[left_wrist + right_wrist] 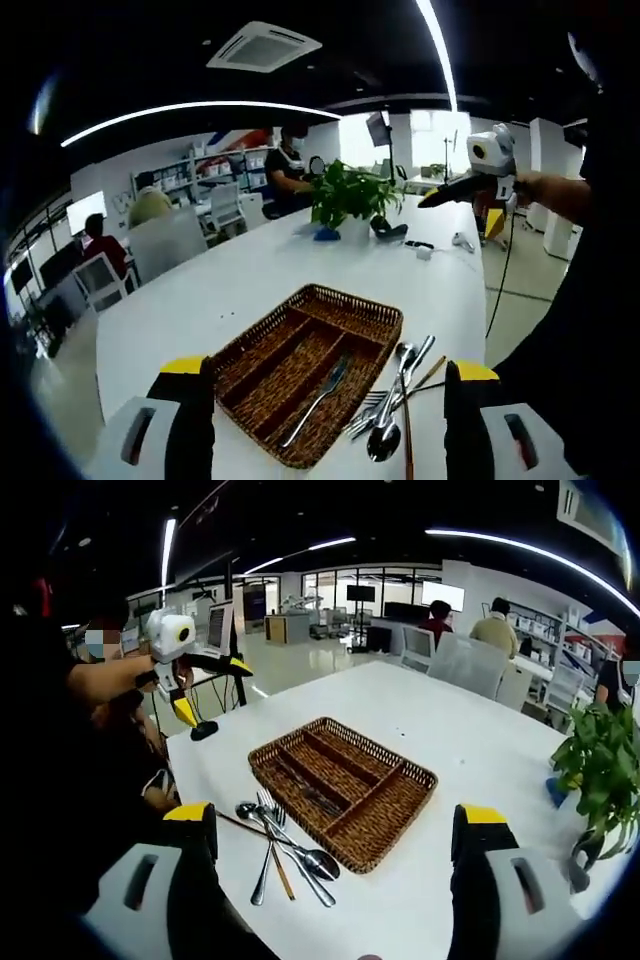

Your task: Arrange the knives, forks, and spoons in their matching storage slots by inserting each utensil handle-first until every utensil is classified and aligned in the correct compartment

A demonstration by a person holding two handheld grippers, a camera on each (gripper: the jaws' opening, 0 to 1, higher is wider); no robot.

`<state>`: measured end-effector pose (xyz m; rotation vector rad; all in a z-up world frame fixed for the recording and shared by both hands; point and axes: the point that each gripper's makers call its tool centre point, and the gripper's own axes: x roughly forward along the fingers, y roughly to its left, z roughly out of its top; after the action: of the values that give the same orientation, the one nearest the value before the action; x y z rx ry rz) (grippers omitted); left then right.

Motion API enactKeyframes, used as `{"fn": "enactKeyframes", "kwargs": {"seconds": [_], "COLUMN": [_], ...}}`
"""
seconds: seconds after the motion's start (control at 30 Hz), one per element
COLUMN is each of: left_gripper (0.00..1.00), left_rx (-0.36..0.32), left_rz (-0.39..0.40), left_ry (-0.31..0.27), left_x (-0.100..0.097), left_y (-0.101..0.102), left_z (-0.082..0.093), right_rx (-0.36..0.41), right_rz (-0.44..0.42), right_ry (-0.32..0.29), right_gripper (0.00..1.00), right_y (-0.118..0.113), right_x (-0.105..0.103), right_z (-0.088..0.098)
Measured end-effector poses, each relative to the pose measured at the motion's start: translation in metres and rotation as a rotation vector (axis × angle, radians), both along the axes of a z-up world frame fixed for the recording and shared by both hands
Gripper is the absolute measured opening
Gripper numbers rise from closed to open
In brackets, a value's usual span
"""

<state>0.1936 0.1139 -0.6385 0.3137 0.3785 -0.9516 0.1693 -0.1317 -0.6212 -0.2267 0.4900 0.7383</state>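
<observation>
Evidently the sorting has barely begun. In the left gripper view, the left tool point(330, 425) hangs low over the white bench point(200, 290) with its jaws spread wide and nothing between them. Just ahead lies the wicker tray point(305, 385), long compartments running away from the camera, with a cross compartment at the far end. One fork point(318, 400) already rests in the compartment nearest the loose cutlery, its tines at the far end of the slot, so that piece looks placed. To the right of the tray, just beside its edge, sits the unsorted pile point(395, 405): spoons, forks and a thin wooden-coloured handle, overlapping so closely that I cannot count them or say whether a knife is among them. Farther right and well up off the bench, the right tool point(470, 185) is held in the air in the person's hand point(530, 185), away from the cutlery; a potted plant point(345, 200) stands at the bench's far end.

In the right gripper view the order reverses: the left tool point(195, 695) shows raised at the left, the cutlery pile point(285, 855) lies on the bench near the tray point(385, 825), and the right tool point(335, 880) frames the scene with jaws wide apart and empty.

By my reading, one utensil is stowed and nearly all the rest remain: each must be picked from the tangle, identified, and slid into its own compartment. Two compartments look bare from here.
</observation>
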Motion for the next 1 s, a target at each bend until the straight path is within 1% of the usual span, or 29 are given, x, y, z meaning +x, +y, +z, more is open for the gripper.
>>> {"fn": "enactKeyframes", "kwargs": {"seconds": [0.1, 0.2, 0.3, 0.4, 0.47, 0.5, 0.53, 0.57, 0.63, 0.73, 0.77, 0.8, 0.83, 0.87, 0.9, 0.97, 1.0], "left_gripper": [1.00, 1.00, 1.00, 1.00, 1.00, 0.98, 0.93, 0.91, 0.93, 0.90, 0.90, 0.89, 0.85, 0.83, 0.84, 0.86, 0.85], "left_rx": [-0.021, -0.017, -0.017, -0.014, 0.003, 0.006, 0.011, 0.014, 0.018, 0.024, 0.027, 0.028, 0.030, 0.036, 0.050, 0.047, 0.044], "left_rz": [0.020, 0.029, 0.029, 0.019, 0.006, -0.001, -0.011, -0.013, -0.012, -0.034, -0.040, -0.043, -0.060, -0.061, -0.064, -0.067, -0.070], "left_ry": [0.007, 0.002, -0.004, -0.021, -0.022, -0.017, -0.004, 0.005, 0.004, 0.009, -0.001, 0.001, 0.020, 0.015, 0.004, 0.001, 0.004], "left_x": [-0.003, -0.003, -0.004, -0.005, -0.006, -0.006, -0.008, -0.008, -0.007, -0.007, -0.005, -0.004, -0.006, -0.005, -0.003, -0.001, 0.000], "left_y": [0.007, 0.013, 0.013, 0.010, 0.006, 0.004, 0.002, 0.000, -0.005, -0.010, -0.012, -0.012, -0.014, -0.014, -0.014, -0.015, -0.016], "left_z": [0.001, 0.002, 0.005, 0.004, -0.003, -0.005, -0.007, -0.009, -0.011, -0.012, -0.012, -0.012, -0.014, -0.014, -0.015, -0.013, -0.012], "right_rx": [0.001, -0.003, -0.006, -0.008, -0.007, -0.007, -0.007, -0.005, -0.001, 0.000, 0.001, 0.001, 0.001, 0.000, 0.001, 0.006, 0.006], "right_rz": [-0.004, -0.009, -0.009, -0.015, -0.021, -0.022, -0.024, -0.027, -0.032, -0.036, -0.036, -0.036, -0.038, -0.041, -0.044, -0.050, -0.050], "right_ry": [-0.002, -0.002, -0.002, -0.005, -0.005, -0.005, -0.005, -0.006, -0.006, -0.004, -0.003, -0.001, 0.000, -0.002, -0.003, -0.007, -0.007], "right_gripper": [0.99, 0.99, 0.99, 0.99, 0.99, 0.99, 0.99, 0.99, 0.99, 0.99, 0.99, 0.99, 0.99, 0.99, 0.99, 0.99, 0.99], "right_y": [-0.002, -0.004, -0.006, -0.009, -0.010, -0.010, -0.011, -0.011, -0.013, -0.015, -0.016, -0.016, -0.017, -0.018, -0.019, -0.020, -0.020], "right_x": [-0.002, -0.005, -0.008, -0.009, -0.010, -0.010, -0.011, -0.011, -0.012, -0.013, -0.014, -0.014, -0.014, -0.014, -0.014, -0.013, -0.013], "right_z": [0.000, -0.001, -0.002, -0.002, -0.003, -0.003, -0.003, -0.003, -0.003, -0.004, -0.005, -0.006, -0.006, -0.006, -0.005, -0.004, -0.004]}}
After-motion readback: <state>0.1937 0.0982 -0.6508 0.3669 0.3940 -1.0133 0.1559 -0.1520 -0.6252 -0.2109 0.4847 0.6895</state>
